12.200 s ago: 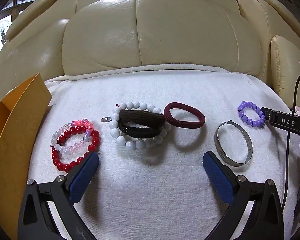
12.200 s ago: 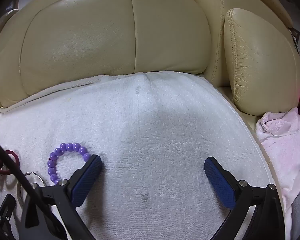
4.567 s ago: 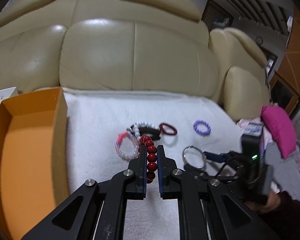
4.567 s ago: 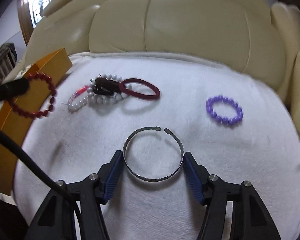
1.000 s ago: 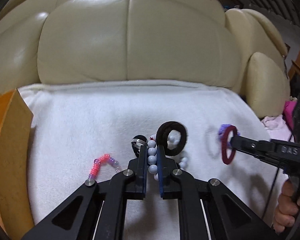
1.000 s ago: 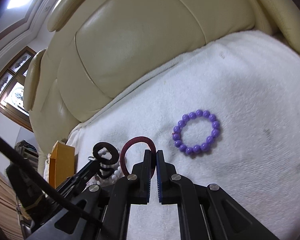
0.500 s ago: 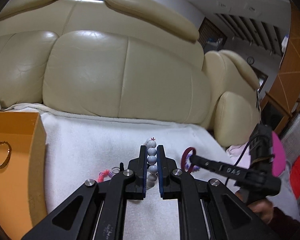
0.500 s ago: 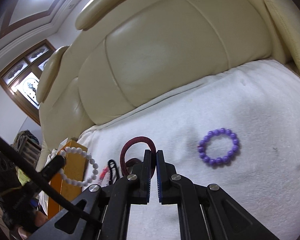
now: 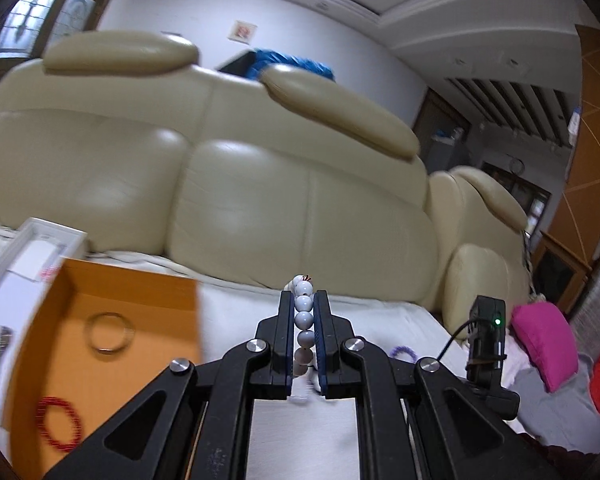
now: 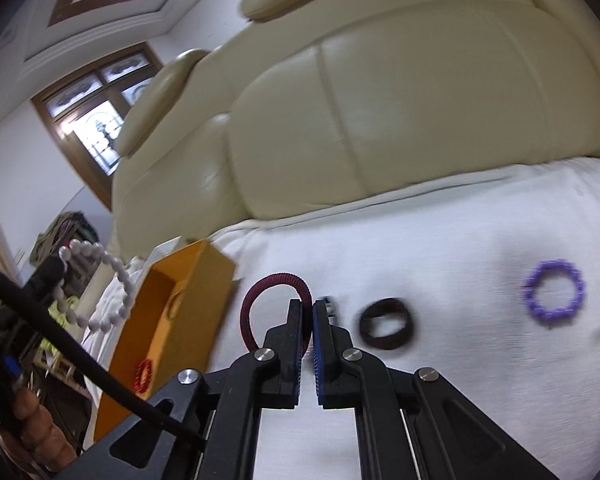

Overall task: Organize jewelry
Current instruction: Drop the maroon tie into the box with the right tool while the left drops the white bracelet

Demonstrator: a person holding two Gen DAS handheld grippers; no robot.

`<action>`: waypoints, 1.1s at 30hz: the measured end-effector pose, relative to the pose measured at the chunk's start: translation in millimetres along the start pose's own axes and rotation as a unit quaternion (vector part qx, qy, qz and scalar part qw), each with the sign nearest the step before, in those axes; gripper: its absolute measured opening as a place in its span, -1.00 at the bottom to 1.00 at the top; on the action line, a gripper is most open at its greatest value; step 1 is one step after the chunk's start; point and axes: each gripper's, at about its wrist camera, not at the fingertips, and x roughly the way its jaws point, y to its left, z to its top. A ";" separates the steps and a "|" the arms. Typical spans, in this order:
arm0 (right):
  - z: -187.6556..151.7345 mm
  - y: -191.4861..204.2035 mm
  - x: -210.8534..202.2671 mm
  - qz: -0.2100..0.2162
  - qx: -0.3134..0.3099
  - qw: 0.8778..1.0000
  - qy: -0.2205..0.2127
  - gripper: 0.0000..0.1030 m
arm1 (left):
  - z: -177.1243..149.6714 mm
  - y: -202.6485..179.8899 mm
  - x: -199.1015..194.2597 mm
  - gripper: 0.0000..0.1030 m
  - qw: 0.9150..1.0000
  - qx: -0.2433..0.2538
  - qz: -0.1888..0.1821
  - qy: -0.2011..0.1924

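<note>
My left gripper point(image 9: 303, 300) is shut on a white bead bracelet point(image 9: 303, 303), held up in the air to the right of the orange box point(image 9: 132, 292). The bracelet also shows in the right wrist view point(image 10: 100, 258), above the box point(image 10: 204, 280). In the box lie a silver bangle point(image 9: 109, 336) and a red bead bracelet point(image 9: 58, 428). My right gripper point(image 10: 307, 308) is shut on a maroon hair band point(image 10: 260, 300), held above the white towel point(image 10: 440, 240). A dark brown band point(image 10: 387, 329) and a purple bead bracelet point(image 10: 555, 294) lie on the towel.
A cream leather sofa back point(image 9: 260, 184) rises behind the towel. A white tray point(image 9: 24, 256) stands left of the orange box. A pink cushion point(image 9: 544, 340) lies at the right. A small metal piece point(image 10: 329, 306) lies on the towel beside the dark band.
Both grippers have lifted and swung left towards the orange box with their bracelets. The dark band, earlier tangled with the white beads, now lies alone on the towel.
</note>
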 end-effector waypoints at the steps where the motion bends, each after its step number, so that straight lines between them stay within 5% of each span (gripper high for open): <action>1: -1.0 9.3 2.6 0.006 -0.007 1.000 0.001 -0.90 | 0.9 8.9 -9.6 -0.82 1.000 -0.003 0.012 -0.007; 8: -7.0 74.7 16.5 0.038 -0.055 0.998 0.009 -0.90 | -6.3 60.5 -38.8 -0.82 0.997 -0.021 0.075 -0.006; 16: -11.5 149.0 60.8 0.023 -0.132 0.990 0.048 -0.89 | -32.0 101.6 -18.1 -0.82 0.989 -0.039 0.122 0.076; 28: -14.8 171.6 118.8 -0.022 -0.174 0.980 0.099 -0.83 | -55.4 122.0 25.4 -0.80 0.974 -0.055 0.135 0.176; 30: -11.3 168.1 115.9 -0.020 -0.164 0.981 0.101 -0.82 | -52.9 121.9 22.9 -0.70 0.975 -0.054 0.138 0.168; 33: -3.0 155.7 101.4 0.004 -0.136 0.987 0.086 -0.50 | -47.9 120.8 16.4 -0.32 0.977 -0.065 0.138 0.149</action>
